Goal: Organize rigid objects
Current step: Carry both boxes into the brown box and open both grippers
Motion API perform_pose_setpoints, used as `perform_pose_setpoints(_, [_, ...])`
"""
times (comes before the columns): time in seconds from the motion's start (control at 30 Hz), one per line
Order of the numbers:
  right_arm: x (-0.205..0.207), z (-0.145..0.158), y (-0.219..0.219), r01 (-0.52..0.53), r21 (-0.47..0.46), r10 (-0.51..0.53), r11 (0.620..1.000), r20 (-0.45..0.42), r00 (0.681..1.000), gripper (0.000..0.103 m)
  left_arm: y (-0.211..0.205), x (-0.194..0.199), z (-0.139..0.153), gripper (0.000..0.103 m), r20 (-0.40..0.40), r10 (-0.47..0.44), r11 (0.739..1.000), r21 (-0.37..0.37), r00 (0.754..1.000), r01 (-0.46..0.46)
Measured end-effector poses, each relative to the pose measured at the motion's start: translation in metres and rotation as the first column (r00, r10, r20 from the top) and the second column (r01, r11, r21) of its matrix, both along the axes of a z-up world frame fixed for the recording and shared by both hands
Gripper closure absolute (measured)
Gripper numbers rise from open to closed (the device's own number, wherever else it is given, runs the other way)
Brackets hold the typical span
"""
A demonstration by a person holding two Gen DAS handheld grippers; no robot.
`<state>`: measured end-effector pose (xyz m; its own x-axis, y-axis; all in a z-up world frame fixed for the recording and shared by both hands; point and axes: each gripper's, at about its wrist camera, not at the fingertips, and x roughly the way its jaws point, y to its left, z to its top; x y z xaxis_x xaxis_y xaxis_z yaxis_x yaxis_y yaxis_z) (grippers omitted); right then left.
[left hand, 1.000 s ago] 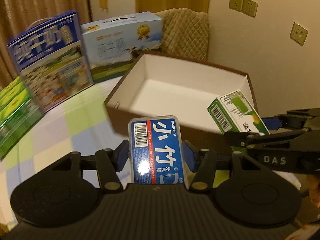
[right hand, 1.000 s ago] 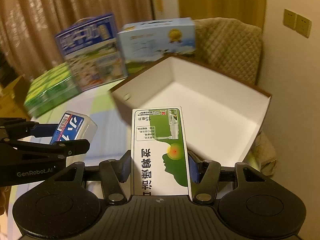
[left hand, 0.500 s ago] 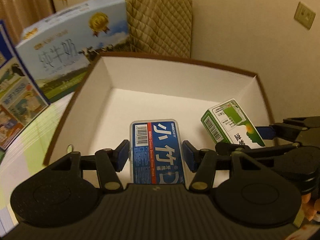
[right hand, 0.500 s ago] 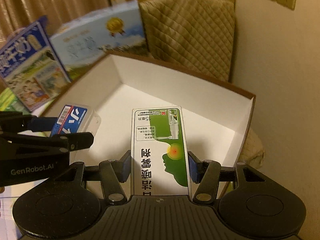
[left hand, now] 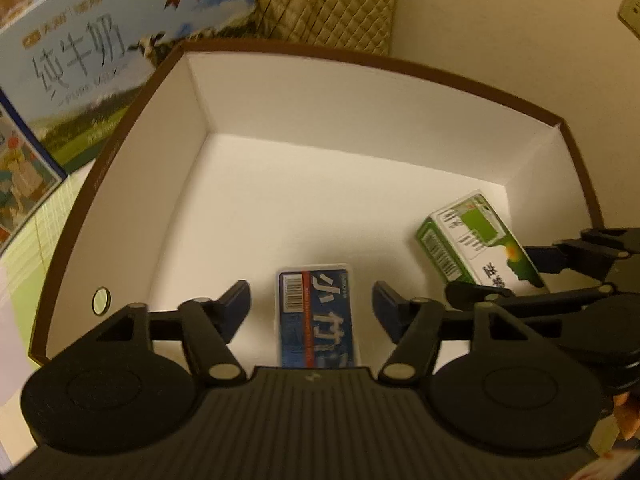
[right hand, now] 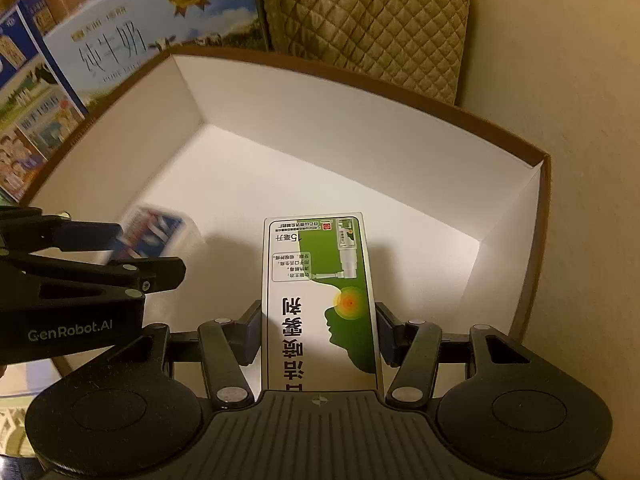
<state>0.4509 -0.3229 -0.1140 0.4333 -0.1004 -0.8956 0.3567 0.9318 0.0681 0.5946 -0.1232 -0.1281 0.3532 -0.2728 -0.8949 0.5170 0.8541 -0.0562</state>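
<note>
The left gripper [left hand: 311, 304] has just been opening its jaws; the blue floss box [left hand: 316, 316] lies between its 2 fingers with a gap on either side, neither pad touching it, over the white floor of the brown-rimmed carton [left hand: 360, 60]. In the right wrist view that box is blurred. Just right of those jaws, the right gripper [right hand: 318, 330] is clenched on the green spray box [right hand: 320, 304], both pads pressed to its long sides, its far end poking forward over the carton floor.
</note>
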Motion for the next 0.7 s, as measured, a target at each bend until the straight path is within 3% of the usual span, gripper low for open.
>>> perform_pose_setpoints(0.37, [0.004,0.004,-0.007,0.01,0.016,-0.01,1.0,0.006,1.0,0.048,0.004,-0.002,-0.002,0.037,-0.002,-0.008,1.0,-0.009,1.0,0.008])
perform_pose_setpoints(0.7, [-0.003,0.013,-0.002,-0.02,0.041,0.018,0.999,0.04,0.999,0.046,0.011,-0.016,0.018,0.037,0.032,0.027,1.0,-0.012,0.999,-0.026])
